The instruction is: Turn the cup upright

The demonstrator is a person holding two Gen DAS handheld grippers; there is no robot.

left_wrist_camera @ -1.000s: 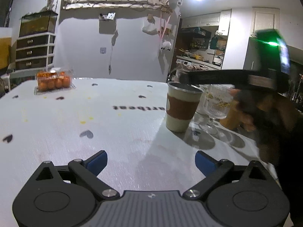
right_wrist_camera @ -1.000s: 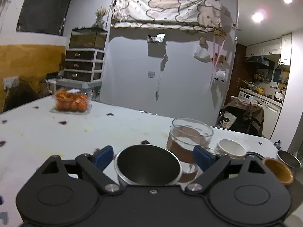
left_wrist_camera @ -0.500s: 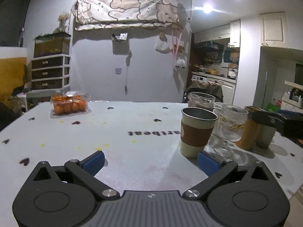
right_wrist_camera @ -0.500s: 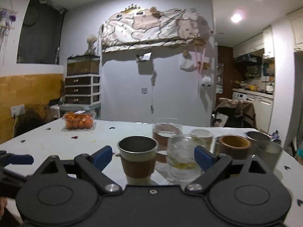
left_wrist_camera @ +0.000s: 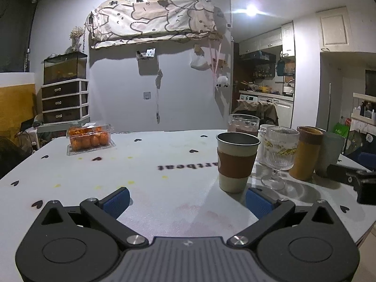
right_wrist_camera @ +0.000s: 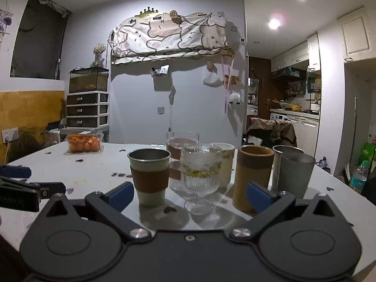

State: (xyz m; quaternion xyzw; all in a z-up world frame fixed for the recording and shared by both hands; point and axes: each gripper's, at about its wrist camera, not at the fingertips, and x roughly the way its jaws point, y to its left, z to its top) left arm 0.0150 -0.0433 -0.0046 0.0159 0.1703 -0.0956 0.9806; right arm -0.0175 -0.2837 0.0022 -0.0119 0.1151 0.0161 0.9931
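Left wrist view: the left gripper point(left_wrist_camera: 186, 198) hangs low over the white heart-printed table point(left_wrist_camera: 145, 164), its blue-padded fingers point(left_wrist_camera: 116, 199) spread wide with nothing between them. The steel cup with a brown sleeve and cream base point(left_wrist_camera: 236, 162) stands upright on the table, mouth up, just beyond the right-hand finger and outside the gap. A second ago the right gripper reached over that cup's rim; now only its black tip point(left_wrist_camera: 352, 179) shows low at the right edge, well clear of the cup. Behind the cup I count one ribbed stemmed glass point(left_wrist_camera: 278, 157), one tall clear glass point(left_wrist_camera: 243, 123), one ochre ceramic tumbler point(left_wrist_camera: 306, 155) and one grey cup point(left_wrist_camera: 330, 154); one clear box of orange fruit point(left_wrist_camera: 89, 138) sits far left.

Right wrist view: the right gripper point(right_wrist_camera: 189, 193) is equally wide open and empty. The sleeved cup point(right_wrist_camera: 150, 176) stands beyond the fingertips, nearer the left finger. A second ago its dark mouth lay between the fingers; now it rests on the table. Seven vessels stand here: that cup, the stemmed glass point(right_wrist_camera: 201, 178), the clear glass point(right_wrist_camera: 182, 145), a white mug point(right_wrist_camera: 224, 162), the ochre tumbler point(right_wrist_camera: 253, 176) and two grey metal cups point(right_wrist_camera: 293, 174)
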